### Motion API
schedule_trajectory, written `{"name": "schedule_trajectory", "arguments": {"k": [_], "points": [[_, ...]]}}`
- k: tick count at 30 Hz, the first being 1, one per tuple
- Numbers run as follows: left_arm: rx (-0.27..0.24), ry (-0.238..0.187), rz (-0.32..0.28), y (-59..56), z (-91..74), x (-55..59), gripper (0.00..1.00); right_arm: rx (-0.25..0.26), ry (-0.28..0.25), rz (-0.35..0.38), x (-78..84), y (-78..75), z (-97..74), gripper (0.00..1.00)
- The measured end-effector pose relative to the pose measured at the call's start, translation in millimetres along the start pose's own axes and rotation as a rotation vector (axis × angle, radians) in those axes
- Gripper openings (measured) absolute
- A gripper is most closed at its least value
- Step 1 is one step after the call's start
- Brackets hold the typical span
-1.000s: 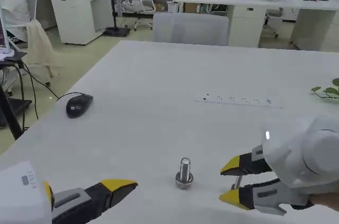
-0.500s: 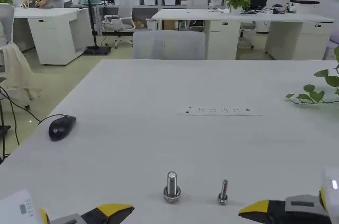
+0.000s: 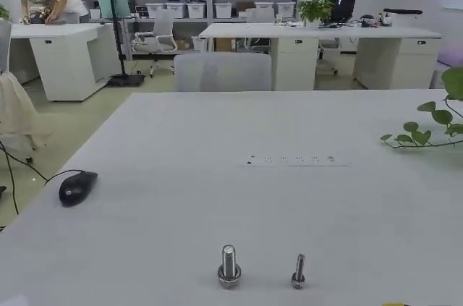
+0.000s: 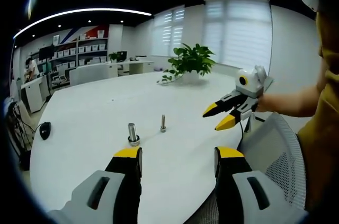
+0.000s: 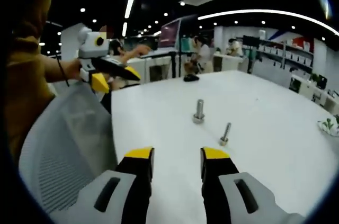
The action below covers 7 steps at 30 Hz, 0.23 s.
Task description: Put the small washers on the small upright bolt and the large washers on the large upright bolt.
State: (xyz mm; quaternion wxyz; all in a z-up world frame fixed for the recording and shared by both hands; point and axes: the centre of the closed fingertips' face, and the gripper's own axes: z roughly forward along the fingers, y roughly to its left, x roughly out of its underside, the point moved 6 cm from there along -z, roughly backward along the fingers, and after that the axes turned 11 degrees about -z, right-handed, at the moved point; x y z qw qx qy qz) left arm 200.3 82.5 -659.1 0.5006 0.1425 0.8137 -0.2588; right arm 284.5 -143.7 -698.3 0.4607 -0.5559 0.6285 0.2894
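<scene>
Left gripper [image 4: 179,155]: jaws parted wide, nothing between them, held off the near edge of the table [image 3: 181,197], beside a mesh chair back [image 4: 275,150].

Right gripper [image 5: 177,156]: jaws also apart and empty. In the left gripper view it hangs at 3 o'clock from the bolts, out past the table edge, yellow tips spread.

Large upright bolt [image 3: 229,266]: stands on the table near the front edge, at 6 o'clock in the head view. A wider ring sits round its foot (washer or bolt head, cannot tell which).

Small upright bolt [image 3: 298,271]: upright at 3 o'clock of the large one, near it but not touching, also with a broader foot. Both grippers are well apart from both bolts.

Mouse [image 3: 77,187]: black, at 10 o'clock of the bolts, near the left table edge, cable running off the side.

Power strip [image 3: 293,160]: flat white bar at 12 o'clock of the bolts, mid-table.

Plant [image 3: 434,121]: green trailing leaves at 2 o'clock, at the right edge.

Grey chair [image 3: 223,71]: at the far side of the table, at 12 o'clock.
</scene>
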Motion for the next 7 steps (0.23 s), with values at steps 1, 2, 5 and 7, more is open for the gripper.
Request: {"name": "schedule_trajectory", "arguments": {"k": [1,2,5,7], "points": [[-0.002,0.000,-0.001,-0.1,-0.4,0.3,0.54,-0.001,0.002,0.001,1.5,1.5,-0.7,0.38],[-0.008,0.001,-0.002,0.2,-1.0,0.8,0.54,-0.001,0.000,0.014,3.1,4.2,-0.8,0.38],[-0.016,-0.004,-0.006,-1.1,-3.0,0.8,0.54,-0.012,0.001,0.035,7.8,9.1,0.2,0.40],[-0.023,-0.005,-0.009,-1.9,-4.2,0.6,0.54,-0.017,0.001,0.035,7.7,11.4,1.5,0.40]]}}
